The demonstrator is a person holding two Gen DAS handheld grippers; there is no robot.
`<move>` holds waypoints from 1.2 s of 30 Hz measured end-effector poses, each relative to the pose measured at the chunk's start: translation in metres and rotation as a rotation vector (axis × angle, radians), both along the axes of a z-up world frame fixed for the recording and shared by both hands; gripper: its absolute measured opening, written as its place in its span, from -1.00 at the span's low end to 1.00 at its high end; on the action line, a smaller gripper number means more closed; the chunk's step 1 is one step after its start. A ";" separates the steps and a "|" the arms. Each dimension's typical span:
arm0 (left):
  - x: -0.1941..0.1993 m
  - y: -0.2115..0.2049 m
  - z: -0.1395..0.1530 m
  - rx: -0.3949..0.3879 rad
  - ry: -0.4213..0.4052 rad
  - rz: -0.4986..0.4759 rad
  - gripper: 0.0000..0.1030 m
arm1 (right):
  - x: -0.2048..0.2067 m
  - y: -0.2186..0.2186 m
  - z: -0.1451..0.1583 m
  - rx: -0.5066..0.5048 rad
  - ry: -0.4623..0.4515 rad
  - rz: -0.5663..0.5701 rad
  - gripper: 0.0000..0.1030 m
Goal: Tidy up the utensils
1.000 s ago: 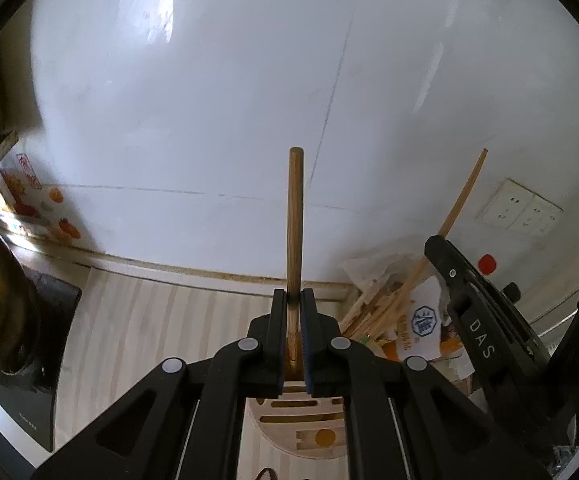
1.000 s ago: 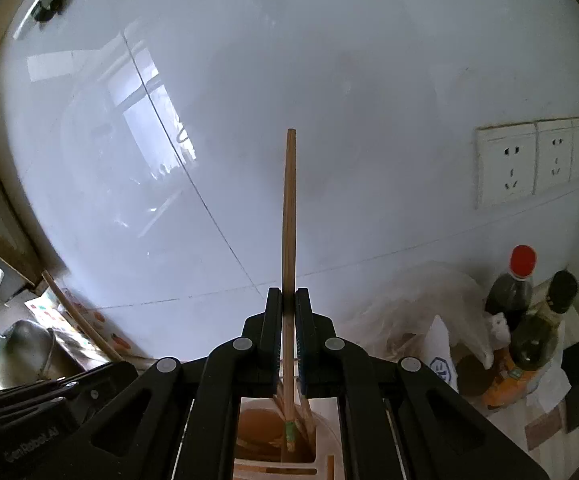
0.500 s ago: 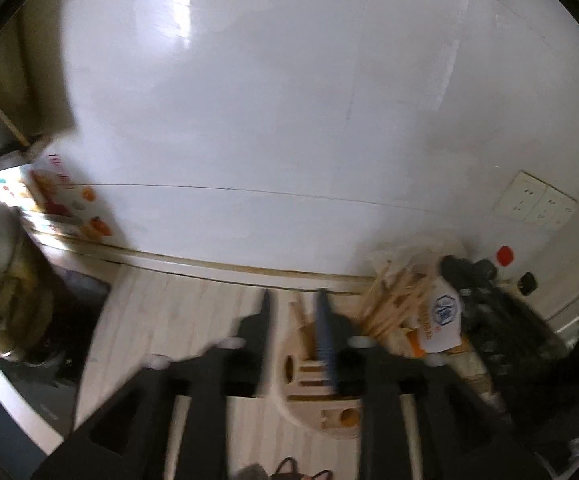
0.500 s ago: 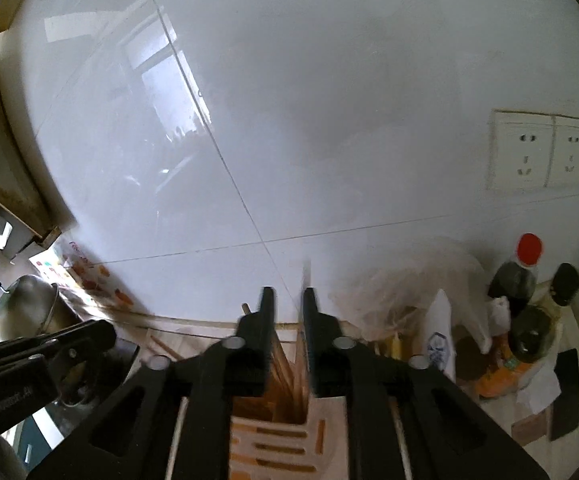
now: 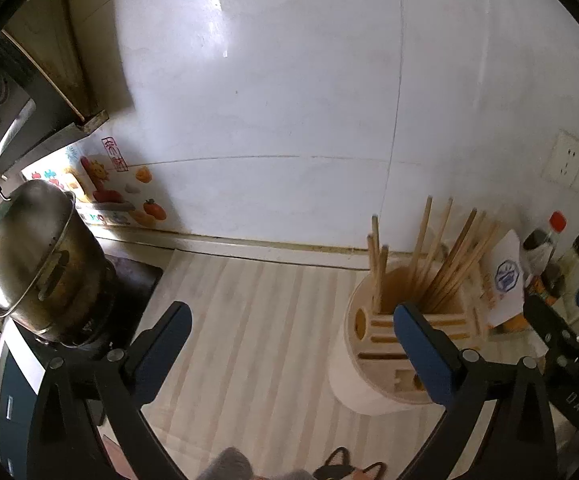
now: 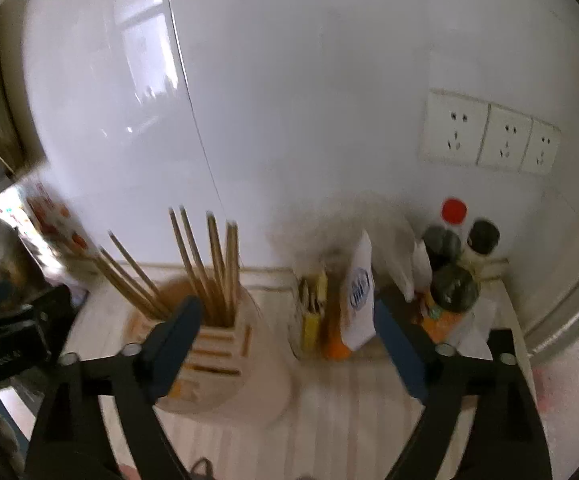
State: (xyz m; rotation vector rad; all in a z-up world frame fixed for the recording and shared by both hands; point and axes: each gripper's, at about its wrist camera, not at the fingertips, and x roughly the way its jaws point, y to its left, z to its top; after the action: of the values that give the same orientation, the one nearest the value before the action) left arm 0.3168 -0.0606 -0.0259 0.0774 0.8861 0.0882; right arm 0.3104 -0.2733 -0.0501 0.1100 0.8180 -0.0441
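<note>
While both tools stand over the striped counter (image 5: 257, 320), neither grasps anything: the left gripper (image 5: 289, 332) and the right gripper (image 6: 285, 320) are each spreading their jaws wide, with nothing between the blue pads. The chopsticks (image 5: 441, 256) stand in the round wooden utensil holder (image 5: 373, 364), which sits at the right of the left wrist view, near the wall. Most lean together in the deep pocket; two stand apart at its left edge.

Risks, as judged:
- The left gripper's right-hand finger (image 5: 421, 344) overlaps the holder's slotted front in view. A sideways sweep could knock the holder and tip it, since the tall sticks load it high.
- The sticks lean loosely and fan outward; a nudge to any protruding end could lever one out onto the counter.
- To the right of the holder stand a paper packet (image 6: 359, 292) and dark sauce bottles (image 6: 455, 280), crowded together. The right gripper's right-hand finger lies close to them in view, and a careless withdrawal could topple a bottle.
- The right wrist view is blurred, so clearances there cannot be confirmed.
- At far left a steel pot (image 5: 33, 256) sits on the stove, well apart and of little concern.
</note>
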 end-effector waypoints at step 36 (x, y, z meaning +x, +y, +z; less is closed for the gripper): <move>-0.247 0.048 0.112 -0.084 -0.200 -0.171 1.00 | -0.281 0.080 0.148 -0.152 -0.221 -0.191 1.00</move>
State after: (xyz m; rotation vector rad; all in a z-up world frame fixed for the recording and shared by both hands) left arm 0.0693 -0.0124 0.0862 0.0642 0.6791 -0.0999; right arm 0.0294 -0.1936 0.0980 0.0481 0.5790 -0.2690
